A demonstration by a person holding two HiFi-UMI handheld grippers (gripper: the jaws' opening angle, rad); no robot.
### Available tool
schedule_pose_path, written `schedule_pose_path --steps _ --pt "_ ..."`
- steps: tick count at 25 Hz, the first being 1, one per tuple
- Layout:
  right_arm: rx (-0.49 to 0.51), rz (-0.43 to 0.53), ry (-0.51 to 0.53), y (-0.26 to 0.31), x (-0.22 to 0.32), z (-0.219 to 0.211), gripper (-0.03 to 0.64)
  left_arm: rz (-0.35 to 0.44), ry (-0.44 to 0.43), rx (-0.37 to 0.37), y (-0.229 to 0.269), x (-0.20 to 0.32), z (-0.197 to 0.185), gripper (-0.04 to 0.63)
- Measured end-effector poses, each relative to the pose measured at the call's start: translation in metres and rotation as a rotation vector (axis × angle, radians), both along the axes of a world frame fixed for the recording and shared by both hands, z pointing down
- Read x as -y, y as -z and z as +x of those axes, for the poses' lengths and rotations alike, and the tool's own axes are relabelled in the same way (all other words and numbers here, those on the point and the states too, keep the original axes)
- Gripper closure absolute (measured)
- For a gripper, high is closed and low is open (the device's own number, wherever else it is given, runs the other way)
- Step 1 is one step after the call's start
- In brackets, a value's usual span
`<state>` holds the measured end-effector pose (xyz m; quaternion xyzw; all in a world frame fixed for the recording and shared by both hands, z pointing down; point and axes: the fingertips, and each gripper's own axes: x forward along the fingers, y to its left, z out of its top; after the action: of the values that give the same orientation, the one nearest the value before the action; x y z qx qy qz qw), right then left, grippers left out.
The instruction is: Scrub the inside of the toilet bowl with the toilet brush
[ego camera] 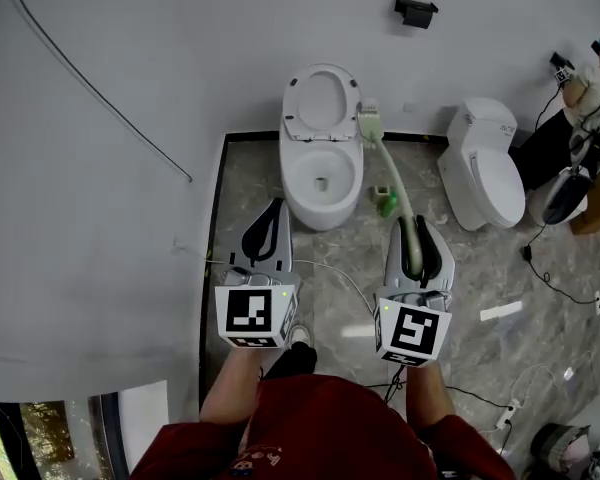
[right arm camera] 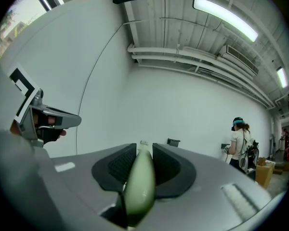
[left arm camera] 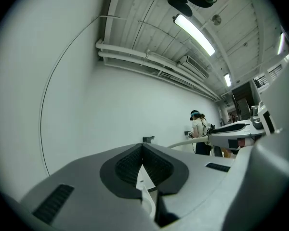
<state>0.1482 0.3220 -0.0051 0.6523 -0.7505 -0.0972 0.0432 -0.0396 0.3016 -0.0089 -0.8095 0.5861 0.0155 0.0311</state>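
Red clothing (ego camera: 300, 428) is showing nearest, below both grippers. Right gripper (ego camera: 416, 230) is clamping the brush (ego camera: 393, 180) handle between its fingers, the shaft running far and left, its head hanging just right of the toilet (ego camera: 325, 208) seat. Left gripper (ego camera: 272, 213) is hovering near the bowl, fingers pressed together, empty.

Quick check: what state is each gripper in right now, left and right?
Left gripper: closed, fingers together, holding nothing.
Right gripper: closed on the handle of the toilet brush.
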Motion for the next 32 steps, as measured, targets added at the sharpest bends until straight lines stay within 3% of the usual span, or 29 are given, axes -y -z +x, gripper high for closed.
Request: schedule_pose_path --steps 8,17,25,32 --pt "-0.042 -0.012 -0.02 -0.006 0.074 -0.059 0.502 -0.026 0.001 -0.028 -0.02 0.08 -0.058 0.589" --pt "-0.032 -0.031 -0.004 -0.019 0.128 -0.082 0.502 -0.049 0.0 -0.02 -0.031 0.127 -0.078 0.589" --pt "-0.01 -0.057 0.017 -0.037 0.207 -0.076 0.502 -0.069 0.011 0.021 -0.04 0.199 -0.067 0.589" --pt "-0.006 -0.078 0.021 -0.046 0.308 -0.05 0.502 -0.098 0.009 0.027 -0.042 0.303 -0.032 0.589"
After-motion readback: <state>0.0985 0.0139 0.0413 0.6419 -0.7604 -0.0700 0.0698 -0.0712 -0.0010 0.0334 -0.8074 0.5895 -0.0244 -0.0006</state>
